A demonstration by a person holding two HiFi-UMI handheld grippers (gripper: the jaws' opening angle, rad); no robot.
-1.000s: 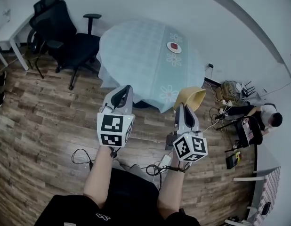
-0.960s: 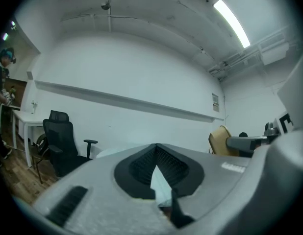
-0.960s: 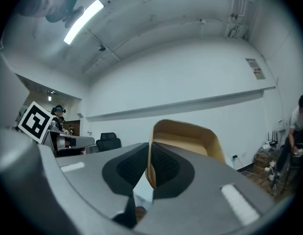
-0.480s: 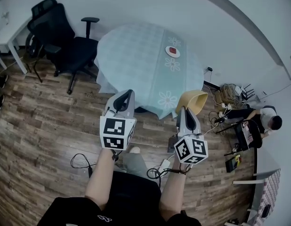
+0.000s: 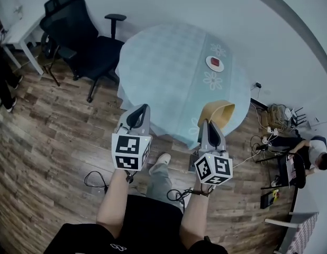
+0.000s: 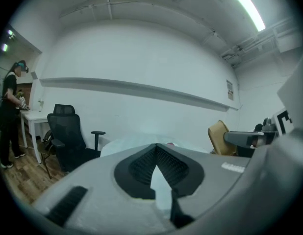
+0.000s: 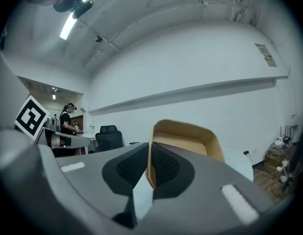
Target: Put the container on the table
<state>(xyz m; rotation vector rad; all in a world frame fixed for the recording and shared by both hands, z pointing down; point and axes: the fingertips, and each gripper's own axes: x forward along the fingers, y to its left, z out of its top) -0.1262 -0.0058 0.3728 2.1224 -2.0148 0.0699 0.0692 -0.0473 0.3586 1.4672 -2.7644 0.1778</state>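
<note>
The container (image 5: pixel 220 111) is a tan open tub held on edge, its rim wall pinched between the jaws of my right gripper (image 5: pixel 208 124). In the right gripper view the tub (image 7: pixel 188 140) rises past the closed right gripper (image 7: pixel 148 148). From the head view it hangs at the near right edge of the round table (image 5: pixel 169 70), which wears a pale blue cloth. My left gripper (image 5: pixel 139 111) floats beside it at the table's near left edge. The left gripper (image 6: pixel 155 147) has its tips together and nothing between them.
A small white plate with something red (image 5: pixel 216 63) lies on the table's far right. A black office chair (image 5: pixel 84 44) stands left of the table, by a white desk (image 5: pixel 18 28). Cables and gear (image 5: pixel 277 118) litter the floor at right, near a seated person (image 5: pixel 311 157).
Both grippers have travelled forward toward the table, the right one carrying the tub. The table now lies closer, and the tub has gone from over the floor to the table's edge.
</note>
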